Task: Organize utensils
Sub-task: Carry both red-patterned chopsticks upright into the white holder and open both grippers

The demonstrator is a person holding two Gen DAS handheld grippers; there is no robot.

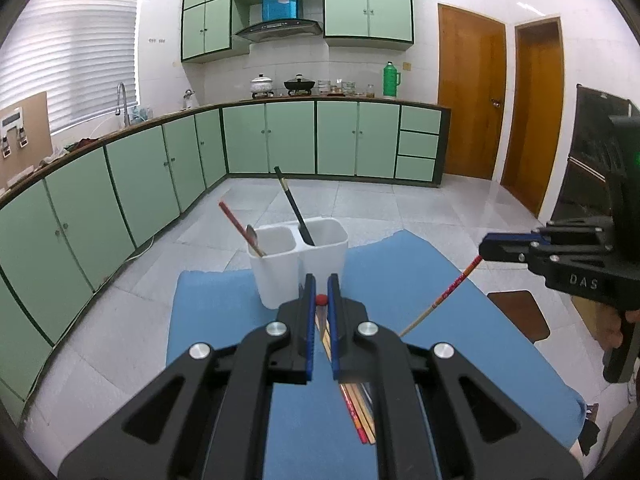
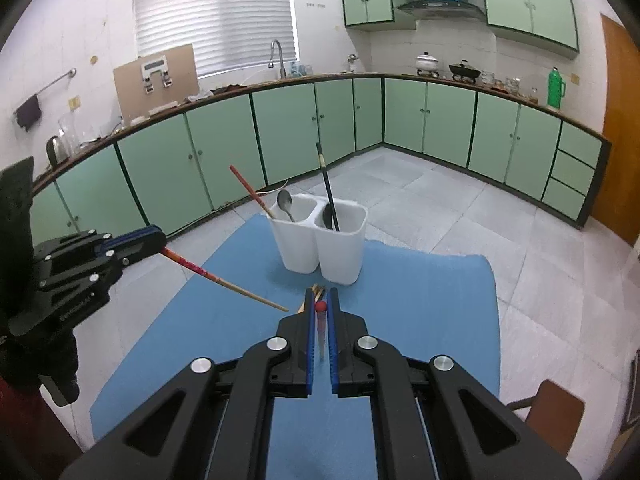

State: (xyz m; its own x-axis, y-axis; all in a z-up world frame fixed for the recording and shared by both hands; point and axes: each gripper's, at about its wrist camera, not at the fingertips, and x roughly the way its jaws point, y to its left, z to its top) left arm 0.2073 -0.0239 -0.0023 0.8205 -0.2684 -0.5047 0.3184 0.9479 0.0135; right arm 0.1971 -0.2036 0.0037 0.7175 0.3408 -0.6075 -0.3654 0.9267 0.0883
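A white two-compartment holder (image 1: 298, 268) (image 2: 320, 248) stands at the far end of the blue mat (image 1: 400, 276) (image 2: 420, 304). Its left compartment holds a red chopstick (image 1: 236, 222) (image 2: 250, 192) and a metal spoon (image 2: 285, 202). The right one holds a black chopstick (image 1: 294, 210) (image 2: 329, 188) and a dark spoon. My left gripper (image 1: 321, 290) (image 2: 160, 241) is raised above the mat, shut on a red-and-wood chopstick (image 2: 224, 280). My right gripper (image 1: 485, 246) (image 2: 320, 298) is shut on another such chopstick (image 1: 440, 300). Several loose chopsticks (image 1: 360, 416) (image 2: 316, 289) lie on the mat.
Green cabinets (image 1: 120, 200) run along the left and back walls under a counter with pots, a sink tap and a green flask (image 1: 391, 80). Wooden doors (image 1: 470, 92) stand at the right. A brown seat (image 1: 516, 312) (image 2: 554, 412) sits beside the mat's right edge.
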